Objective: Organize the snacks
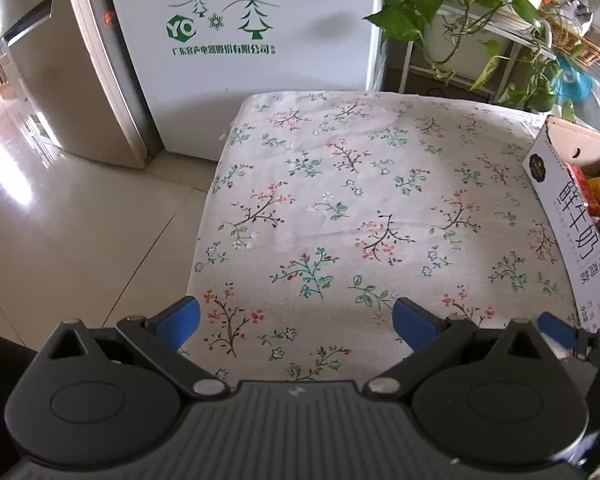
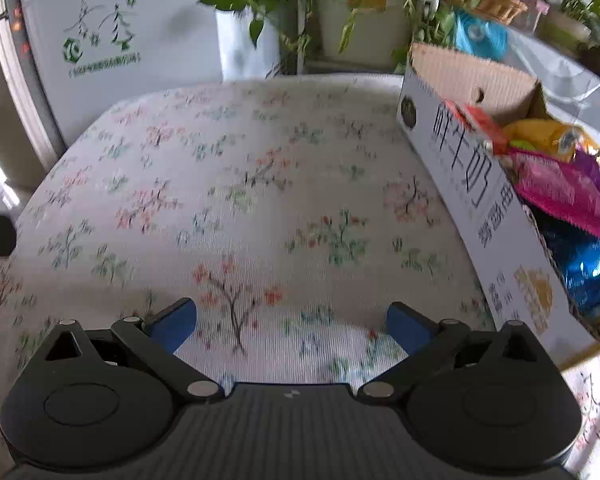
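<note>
A white cardboard milk box (image 2: 484,208) stands on the right side of a table with a floral cloth (image 2: 236,184). It holds several snack packs: a red-orange one (image 2: 484,122), a yellow one (image 2: 540,134), a pink one (image 2: 560,190) and a blue one (image 2: 588,264). The box also shows at the right edge of the left wrist view (image 1: 568,216). My left gripper (image 1: 296,318) is open and empty above the cloth (image 1: 340,200). My right gripper (image 2: 292,322) is open and empty, left of the box. The other gripper's blue fingertip (image 1: 556,326) shows at the right in the left wrist view.
A white freezer with green tree logos (image 1: 240,28) stands behind the table, with a grey fridge (image 1: 60,80) to its left. A plant rack with leafy vines (image 2: 340,12) and a wicker basket (image 2: 496,4) are at the back right. Tiled floor (image 1: 80,220) lies left of the table.
</note>
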Available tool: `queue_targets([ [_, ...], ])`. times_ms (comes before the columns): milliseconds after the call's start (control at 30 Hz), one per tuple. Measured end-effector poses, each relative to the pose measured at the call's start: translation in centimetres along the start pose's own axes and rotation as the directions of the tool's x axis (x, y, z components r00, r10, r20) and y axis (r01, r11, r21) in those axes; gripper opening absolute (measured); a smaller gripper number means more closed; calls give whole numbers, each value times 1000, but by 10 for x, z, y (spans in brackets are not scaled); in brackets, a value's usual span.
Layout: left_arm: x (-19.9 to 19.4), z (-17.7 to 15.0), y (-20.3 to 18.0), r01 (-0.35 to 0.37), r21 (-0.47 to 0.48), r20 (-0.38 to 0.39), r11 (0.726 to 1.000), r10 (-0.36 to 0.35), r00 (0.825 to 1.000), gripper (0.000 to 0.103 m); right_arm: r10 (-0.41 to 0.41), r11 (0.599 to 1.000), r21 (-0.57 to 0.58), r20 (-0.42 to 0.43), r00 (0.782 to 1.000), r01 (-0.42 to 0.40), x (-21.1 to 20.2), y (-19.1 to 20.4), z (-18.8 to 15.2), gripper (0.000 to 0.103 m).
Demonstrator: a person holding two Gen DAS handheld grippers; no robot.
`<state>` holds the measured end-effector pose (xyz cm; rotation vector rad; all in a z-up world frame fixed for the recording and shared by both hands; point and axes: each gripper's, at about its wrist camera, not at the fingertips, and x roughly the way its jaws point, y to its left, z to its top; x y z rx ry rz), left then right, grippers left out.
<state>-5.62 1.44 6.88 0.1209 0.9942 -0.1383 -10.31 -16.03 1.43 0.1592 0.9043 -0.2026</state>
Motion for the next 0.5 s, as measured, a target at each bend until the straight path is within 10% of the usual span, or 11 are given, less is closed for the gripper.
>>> queue_targets([
  [500, 16, -1, 17, 19, -63, -39, 998, -21, 999, 101, -99, 993, 80, 152, 983, 87, 30, 25, 16, 103],
])
